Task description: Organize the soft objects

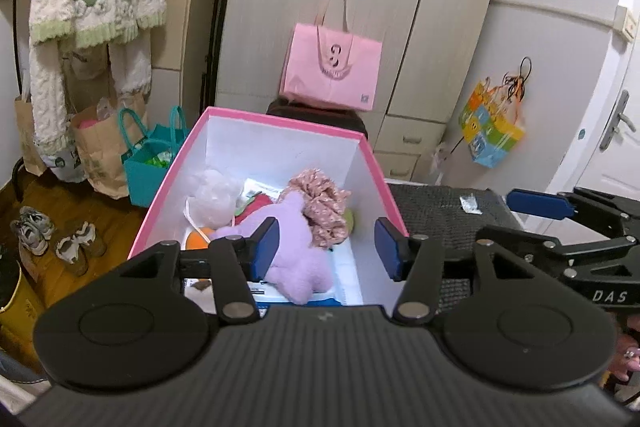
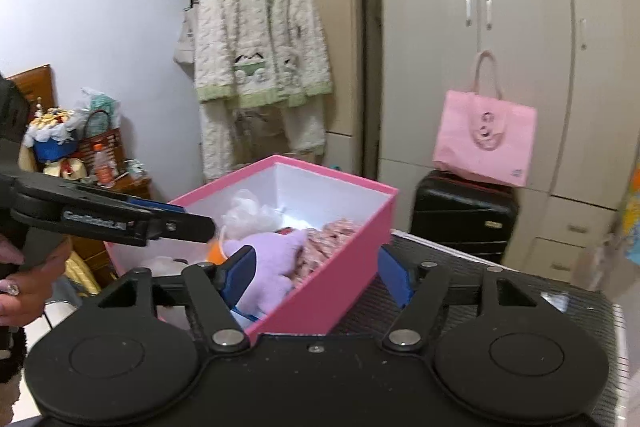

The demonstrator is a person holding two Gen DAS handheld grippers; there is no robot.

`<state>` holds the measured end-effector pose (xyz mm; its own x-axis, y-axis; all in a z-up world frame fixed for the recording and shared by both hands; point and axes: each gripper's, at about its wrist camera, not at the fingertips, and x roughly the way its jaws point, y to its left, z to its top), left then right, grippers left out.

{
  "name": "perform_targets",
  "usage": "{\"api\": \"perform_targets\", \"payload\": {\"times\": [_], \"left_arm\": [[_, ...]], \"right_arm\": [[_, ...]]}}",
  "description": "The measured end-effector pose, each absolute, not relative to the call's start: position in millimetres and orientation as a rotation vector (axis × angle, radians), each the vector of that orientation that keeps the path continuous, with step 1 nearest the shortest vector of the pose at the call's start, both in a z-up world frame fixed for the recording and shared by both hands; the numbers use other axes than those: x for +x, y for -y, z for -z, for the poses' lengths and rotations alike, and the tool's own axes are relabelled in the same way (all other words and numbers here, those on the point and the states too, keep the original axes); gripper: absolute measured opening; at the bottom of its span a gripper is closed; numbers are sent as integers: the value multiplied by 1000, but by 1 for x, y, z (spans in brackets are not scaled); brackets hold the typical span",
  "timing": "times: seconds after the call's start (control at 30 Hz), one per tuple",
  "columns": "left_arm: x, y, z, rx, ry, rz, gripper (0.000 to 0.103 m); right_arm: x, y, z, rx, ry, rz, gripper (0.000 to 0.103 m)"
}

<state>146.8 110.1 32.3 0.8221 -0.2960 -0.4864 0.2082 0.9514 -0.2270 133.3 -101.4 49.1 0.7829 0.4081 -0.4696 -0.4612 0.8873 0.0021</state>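
- Left tongs [image 1: 326, 247] hang above the pink box [image 1: 168, 195], jaws apart, nothing between the pads.
- Inside the box, from the left: a clear plastic bag [image 1: 212, 191], an orange toy [image 1: 196, 239], a purple plush [image 1: 292, 255] and a floral cloth [image 1: 324, 207], packed against each other.
- The box stands on a dark mesh counter [image 1: 436, 207].
- Right tongs [image 2: 316, 273] straddle the box's near wall, jaws wide, gripping nothing.
- Behind, a pink bag [image 2: 484, 139] sits on a black suitcase [image 2: 460, 219].

Pale wardrobe [image 1: 340, 7] — wooden floor [image 1: 80, 211]
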Motion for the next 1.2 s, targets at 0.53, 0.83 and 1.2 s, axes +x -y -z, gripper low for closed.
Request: {"api": "perform_targets", "payload": {"times": [0.53,0.83,1.2], "left_arm": [[71,-61,-46,-74,-509,410,85],[50,-54,-47,-23,-504,298,103],[26,-40,-36,39,-379,149,103]], "right_arm": [[75,143,-61,-140,-545,-334,103],[38,161,-60,-189,-567,-253,103],[-9,165,-57,-59,-427,-124,103]]}}
